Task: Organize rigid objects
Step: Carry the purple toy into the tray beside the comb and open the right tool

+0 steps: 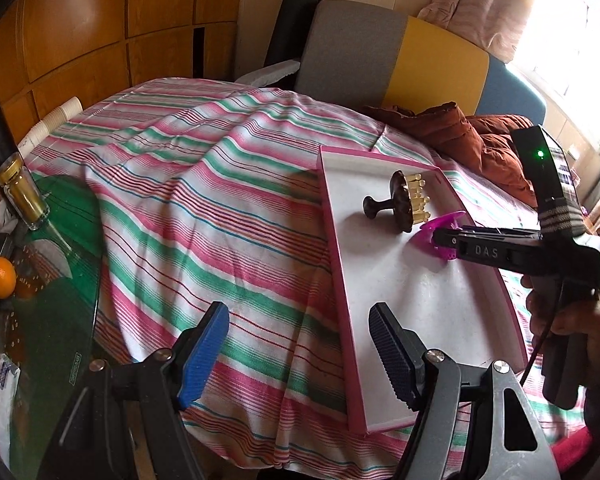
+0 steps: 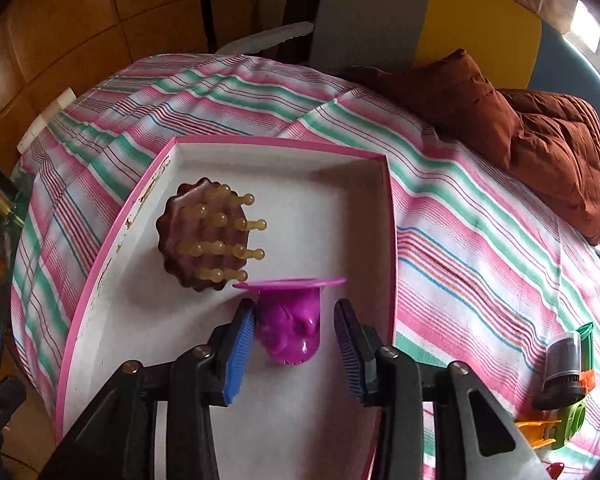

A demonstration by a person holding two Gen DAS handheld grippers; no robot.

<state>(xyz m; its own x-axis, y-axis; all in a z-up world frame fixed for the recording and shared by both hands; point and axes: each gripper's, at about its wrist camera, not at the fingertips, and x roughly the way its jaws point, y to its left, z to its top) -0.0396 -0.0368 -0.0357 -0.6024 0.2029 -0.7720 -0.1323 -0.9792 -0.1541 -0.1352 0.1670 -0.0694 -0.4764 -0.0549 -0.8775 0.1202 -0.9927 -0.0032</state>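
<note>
My right gripper (image 2: 294, 344) points down into the pink-rimmed tray (image 2: 100, 280). Its jaws stand apart around the purple piece (image 2: 290, 328); the left pad (image 2: 240, 348) sits just beside the piece, the right pad (image 2: 350, 348) clear of it. The piece lies on the tray floor. The brown massager (image 2: 204, 236) lies at 11 o'clock from the piece, pegs almost touching its rim. My left gripper (image 1: 296, 356) hangs over the striped cloth (image 1: 204, 200) at the tray's near corner, jaws apart, holding nothing.
</note>
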